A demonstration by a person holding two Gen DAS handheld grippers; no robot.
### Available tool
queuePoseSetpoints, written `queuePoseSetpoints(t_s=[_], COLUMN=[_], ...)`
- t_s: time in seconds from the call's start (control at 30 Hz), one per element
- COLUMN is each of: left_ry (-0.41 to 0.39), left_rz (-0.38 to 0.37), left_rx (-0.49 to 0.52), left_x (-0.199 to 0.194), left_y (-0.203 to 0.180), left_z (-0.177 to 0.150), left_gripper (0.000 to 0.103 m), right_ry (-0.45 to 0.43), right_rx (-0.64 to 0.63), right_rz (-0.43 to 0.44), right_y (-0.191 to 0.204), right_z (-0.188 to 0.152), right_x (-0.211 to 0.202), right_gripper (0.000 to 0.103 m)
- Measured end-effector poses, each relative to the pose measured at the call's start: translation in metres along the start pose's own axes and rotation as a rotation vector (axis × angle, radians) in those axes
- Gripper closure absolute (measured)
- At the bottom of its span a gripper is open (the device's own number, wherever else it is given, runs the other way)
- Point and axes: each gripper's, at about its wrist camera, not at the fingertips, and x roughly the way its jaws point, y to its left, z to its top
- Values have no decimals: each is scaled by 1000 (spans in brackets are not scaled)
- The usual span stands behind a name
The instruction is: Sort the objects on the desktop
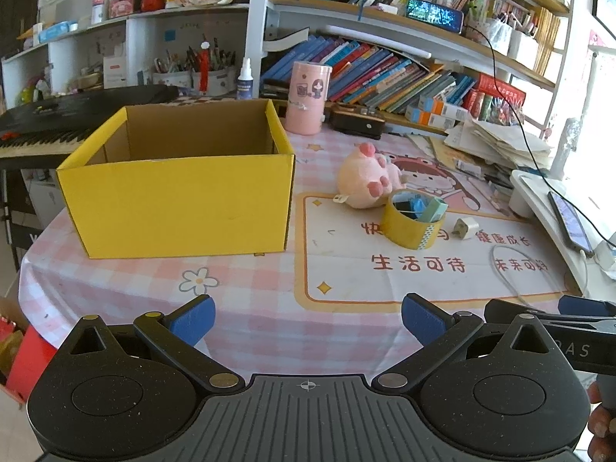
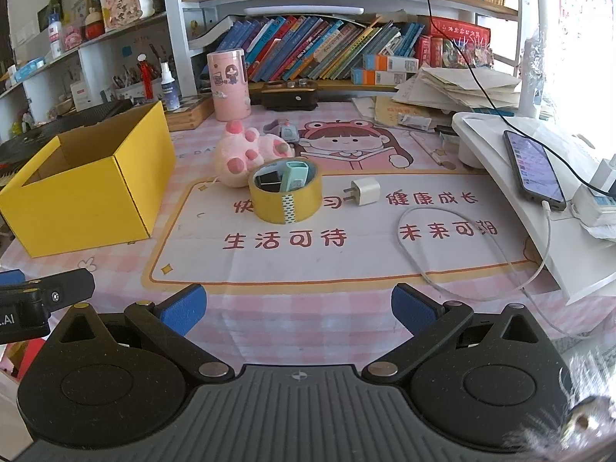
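Cluttered study corner: bookshelves behind, pink checked tablecloth [image 2: 308, 300] with a cartoon mat on top. Yellow box [image 1: 181, 200] sits open on the left side of the desk, nothing visible inside from these angles.

Left gripper [image 1: 308, 321] and right gripper [image 2: 298, 308] both hover low at the near edge, fingers spread wide, nothing between them.

Things to sort, clustered mid-mat:
- Tape roll [image 2: 285, 192] stands flat on its side face, with a mint green case [image 2: 294, 177] and a small dark item [image 2: 267, 181] stuffed into its core. Stiff ring, light, smooth film outside so probably a bit slippery. Best bite looks like one finger inside the core, one outside on the wall, or across the full width if the opening allows. Lift it level, or the loose contents will likely stay behind or fall out.
- Pink plush toy [image 2: 246, 158] just behind, touching the tape. Soft, light, will squash; grab the body mid-bulk and close well in.
- White charger plug [image 2: 364, 192] just right of the tape, lying on its side, prongs toward the tape. Hard, smooth, small; pinch across the flat faces.
- White cable [image 2: 454, 254] looped on the mat, running to the phone [image 2: 533, 165] on the white stand [image 2: 577, 254]. Floppy, still plugged in, leave it.

Judgement: nothing sorted yet; tape roll is nearest to either gripper.
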Motion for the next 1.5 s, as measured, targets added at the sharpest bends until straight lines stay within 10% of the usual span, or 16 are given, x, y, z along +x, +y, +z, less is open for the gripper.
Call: queuePoseSetpoints(t_s=[1.5], left_ry=[26], left_rz=[34], left_rx=[-109], left_x=[86], left_y=[-71], left_z=[49], left_gripper=[0], right_ry=[47], right_rx=[-86], right_rz=[93], right_y=[-78], right_z=[83], right_x=[89], right_gripper=[0])
